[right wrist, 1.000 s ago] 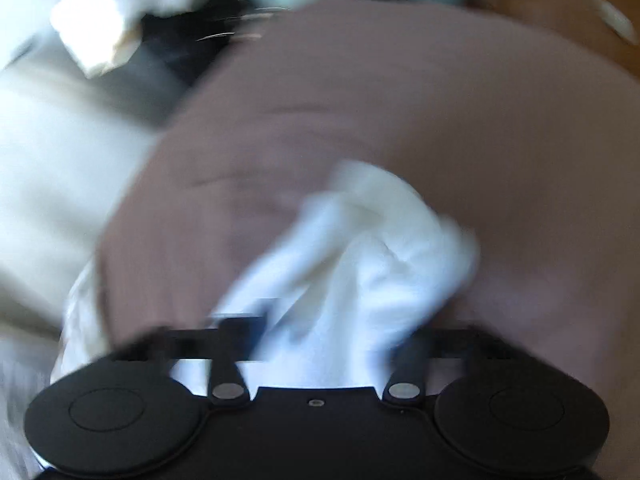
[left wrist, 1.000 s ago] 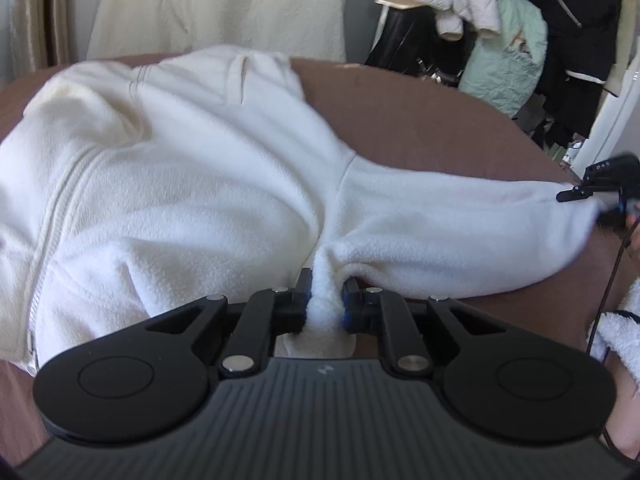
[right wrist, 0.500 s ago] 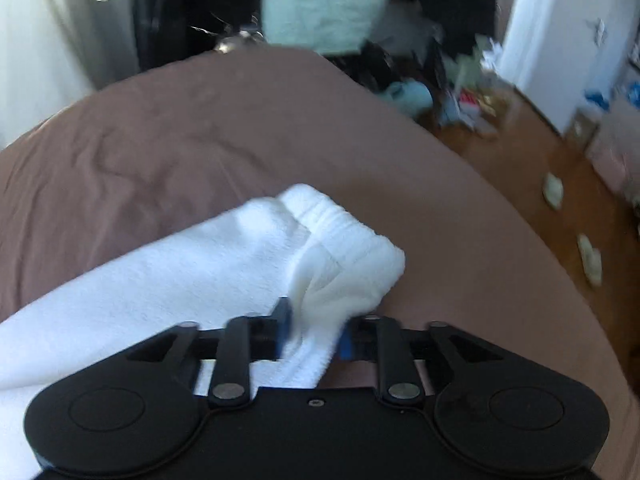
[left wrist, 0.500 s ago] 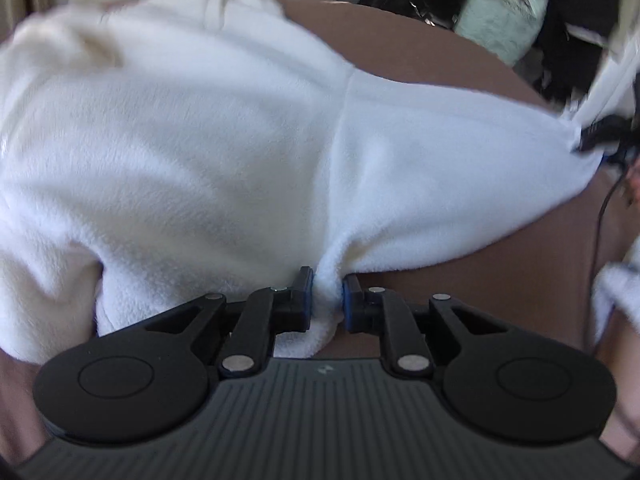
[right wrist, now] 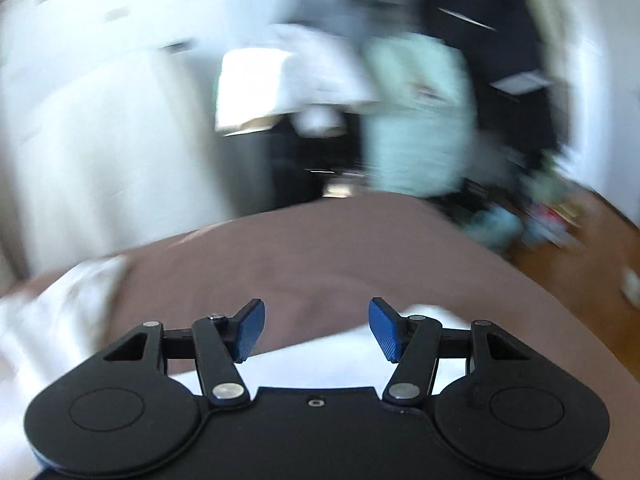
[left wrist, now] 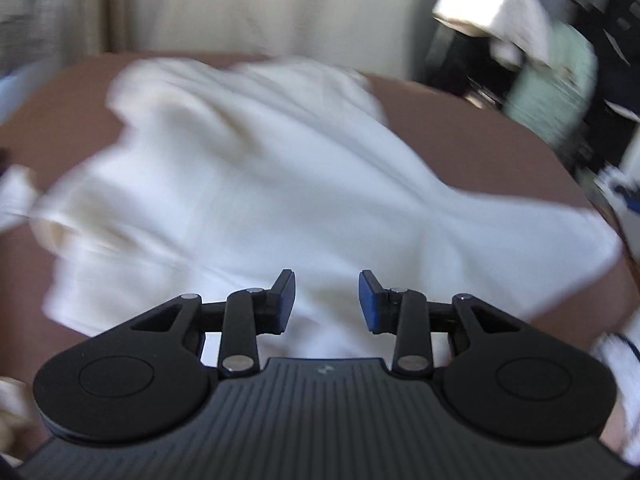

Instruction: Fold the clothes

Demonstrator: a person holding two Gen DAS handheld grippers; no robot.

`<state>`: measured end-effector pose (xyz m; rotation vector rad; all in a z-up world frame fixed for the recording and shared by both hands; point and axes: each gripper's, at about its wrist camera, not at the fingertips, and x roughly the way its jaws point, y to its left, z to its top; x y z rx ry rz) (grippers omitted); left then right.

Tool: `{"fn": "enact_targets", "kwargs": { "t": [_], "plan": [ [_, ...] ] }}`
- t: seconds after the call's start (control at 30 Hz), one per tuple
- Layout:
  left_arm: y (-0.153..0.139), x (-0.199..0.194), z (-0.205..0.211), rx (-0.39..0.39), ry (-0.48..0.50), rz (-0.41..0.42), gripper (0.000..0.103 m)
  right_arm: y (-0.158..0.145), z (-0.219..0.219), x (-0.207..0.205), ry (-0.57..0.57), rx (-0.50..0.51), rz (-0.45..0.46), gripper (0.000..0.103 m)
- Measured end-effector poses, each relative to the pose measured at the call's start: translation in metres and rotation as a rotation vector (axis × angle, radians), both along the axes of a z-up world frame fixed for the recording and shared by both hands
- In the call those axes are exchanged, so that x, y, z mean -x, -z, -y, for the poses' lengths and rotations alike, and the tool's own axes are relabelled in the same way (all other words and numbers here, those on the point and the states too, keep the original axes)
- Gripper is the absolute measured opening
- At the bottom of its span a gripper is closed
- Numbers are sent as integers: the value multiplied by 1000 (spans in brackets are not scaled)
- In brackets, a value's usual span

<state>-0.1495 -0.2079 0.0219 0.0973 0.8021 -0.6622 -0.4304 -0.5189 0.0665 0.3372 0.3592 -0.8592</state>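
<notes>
A white fleece jacket (left wrist: pixel 256 184) lies spread on the brown bed cover (left wrist: pixel 472 132), one sleeve (left wrist: pixel 520 240) reaching to the right. My left gripper (left wrist: pixel 326 300) hovers above the jacket's near edge, its jaws opening and nothing between the blue pads. In the right wrist view the sleeve (right wrist: pixel 336 360) lies below and behind my right gripper (right wrist: pixel 316 328), whose jaws are opening too, with no cloth pressed by the pads. Both views are blurred by motion.
Beyond the bed's far edge hang clothes: a pale green garment (right wrist: pixel 416 120), dark items (left wrist: pixel 616 40) and a white piece (right wrist: pixel 256 92). A cream curtain (left wrist: pixel 256 4) backs the bed. Wooden floor (right wrist: pixel 580 256) with scattered small things shows on the right.
Both grippers have let go of the white fleece and opened. Each has lifted and drawn back from the cloth, and the right one now looks more level toward the hanging clothes.
</notes>
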Motion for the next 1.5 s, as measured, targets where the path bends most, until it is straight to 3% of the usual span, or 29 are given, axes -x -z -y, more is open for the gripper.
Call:
{"fn": "enact_targets", "kwargs": {
  "t": [0.1, 0.2, 0.37, 0.47, 0.53, 0.6, 0.63, 0.73, 0.83, 0.93, 1.03, 1.17, 1.23, 1.3, 1.4, 1.5],
  "plan": [
    [-14, -57, -36, -43, -154, 70, 55, -16, -53, -43, -248, 27, -18, 63],
    [-4, -112, -71, -58, -344, -9, 55, -19, -111, -94, -513, 11, -49, 63],
    [49, -132, -132, 177, -459, -178, 55, -29, -196, -165, -969, -80, 51, 64],
    [88, -141, -160, 382, -485, -405, 55, -24, -243, -206, -1093, -38, -35, 64],
    [107, -147, -168, 495, -555, -500, 55, -11, -274, -230, -1168, -4, -109, 64],
    [122, -156, -158, 475, -558, -537, 53, 4, -303, -242, -1220, 24, -195, 64],
    [128, -162, -150, 472, -524, -557, 44, 12, -309, -248, -1243, 27, -227, 64],
    [129, -170, -139, 547, -470, -564, 21, 24, -333, -264, -1245, 27, -254, 64],
    [115, -166, -137, 624, -412, -502, 20, 32, -337, -278, -1161, 73, -311, 64],
    [98, -159, -135, 758, -274, -470, 20, 32, -338, -277, -1148, 141, -356, 64],
    [85, -153, -124, 801, -160, -433, 20, 32, -346, -262, -1193, 244, -361, 66],
    [81, -151, -102, 823, -64, -424, 19, 36, -350, -265, -1095, 385, -342, 64],
    [72, -149, -95, 777, -35, -363, 20, 33, -336, -271, -1040, 372, -312, 48],
    [62, -146, -88, 702, -17, -281, 21, 26, -318, -276, -993, 324, -286, 21],
    [52, -142, -92, 664, 2, -232, 24, 6, -274, -274, -859, 188, -179, 18],
    [47, -136, -115, 789, -33, -286, 24, -6, -235, -267, -722, 196, -155, 17]
  ]
}}
